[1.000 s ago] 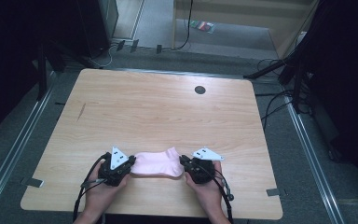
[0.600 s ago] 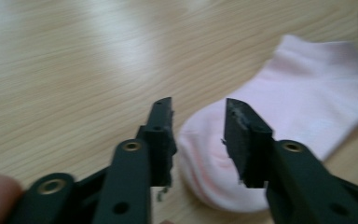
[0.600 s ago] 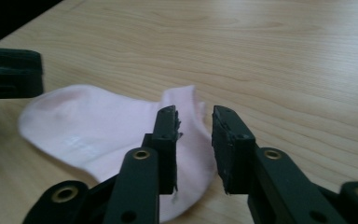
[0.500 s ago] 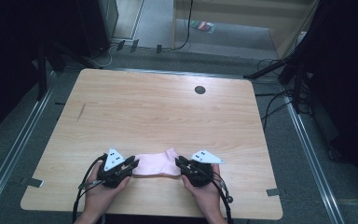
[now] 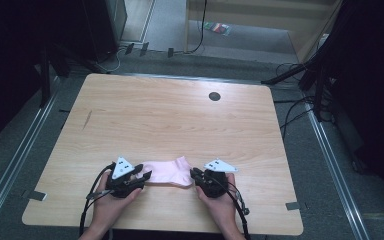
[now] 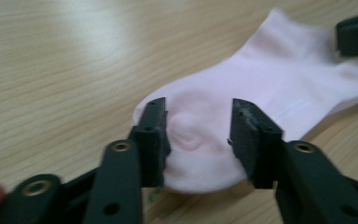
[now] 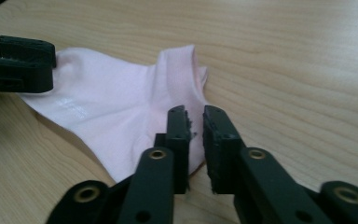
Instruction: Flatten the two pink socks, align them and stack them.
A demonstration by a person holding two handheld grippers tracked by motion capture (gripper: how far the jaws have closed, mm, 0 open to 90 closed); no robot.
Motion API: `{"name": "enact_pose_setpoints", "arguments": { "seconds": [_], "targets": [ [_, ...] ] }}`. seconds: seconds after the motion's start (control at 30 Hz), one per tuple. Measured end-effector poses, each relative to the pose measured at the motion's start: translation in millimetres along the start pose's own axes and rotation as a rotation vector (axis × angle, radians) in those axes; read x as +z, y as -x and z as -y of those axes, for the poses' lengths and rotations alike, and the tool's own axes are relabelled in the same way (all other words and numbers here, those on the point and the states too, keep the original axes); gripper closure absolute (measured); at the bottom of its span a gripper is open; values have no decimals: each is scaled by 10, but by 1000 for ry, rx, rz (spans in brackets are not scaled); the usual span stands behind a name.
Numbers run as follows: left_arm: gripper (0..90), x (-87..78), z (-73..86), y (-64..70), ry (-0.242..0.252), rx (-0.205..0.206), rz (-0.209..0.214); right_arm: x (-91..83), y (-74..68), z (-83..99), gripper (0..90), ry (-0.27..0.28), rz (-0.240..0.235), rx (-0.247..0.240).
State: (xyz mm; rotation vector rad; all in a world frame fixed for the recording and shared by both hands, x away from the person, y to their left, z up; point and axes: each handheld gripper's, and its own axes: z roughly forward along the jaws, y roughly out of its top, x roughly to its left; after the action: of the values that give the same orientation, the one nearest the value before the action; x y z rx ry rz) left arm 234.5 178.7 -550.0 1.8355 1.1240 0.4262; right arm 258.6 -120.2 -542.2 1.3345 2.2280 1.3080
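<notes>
Both grippers had slid nearer me, dragging the pink sock to the table's near edge; my left gripper gaped over its toe, my right gripper nearly closed at its heel.

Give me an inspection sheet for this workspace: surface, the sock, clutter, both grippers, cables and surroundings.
Surface: light wooden table, bare apart from a dark round spot near its far edge.
Job's things: one pale pink sock lying flat near the front edge, between the grippers.
Clutter: nothing seen on the table.
Grippers: left gripper open, jaws astride the sock's rounded end, with a gap to the fabric; right gripper nearly closed with a narrow gap, at the sock's other end; whether it pinches fabric cannot be told.
Cables: a black cable trails from each gripper toward the person; more cables on the floor to the right.
Surroundings: grey floor, metal rails along both sides, dark equipment behind.
</notes>
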Motion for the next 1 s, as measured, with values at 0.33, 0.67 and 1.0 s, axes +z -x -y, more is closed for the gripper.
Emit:
{"name": "enact_pose_setpoints", "arguments": {
  "seconds": [0.33, 0.67, 1.0],
  "targets": [
    [122, -325, 10, -301, 129, -81, -113, -343, 216, -55, 259, 118, 75, -3],
    [12, -691, 166, -729, 146, -171, -182, -707, 613, 90, 0, 107, 204, 49],
    [0, -877, 334, -1004, 64, -140, -297, -1059, 1057, 360, 0, 108, 284, 69]
  ]
}}
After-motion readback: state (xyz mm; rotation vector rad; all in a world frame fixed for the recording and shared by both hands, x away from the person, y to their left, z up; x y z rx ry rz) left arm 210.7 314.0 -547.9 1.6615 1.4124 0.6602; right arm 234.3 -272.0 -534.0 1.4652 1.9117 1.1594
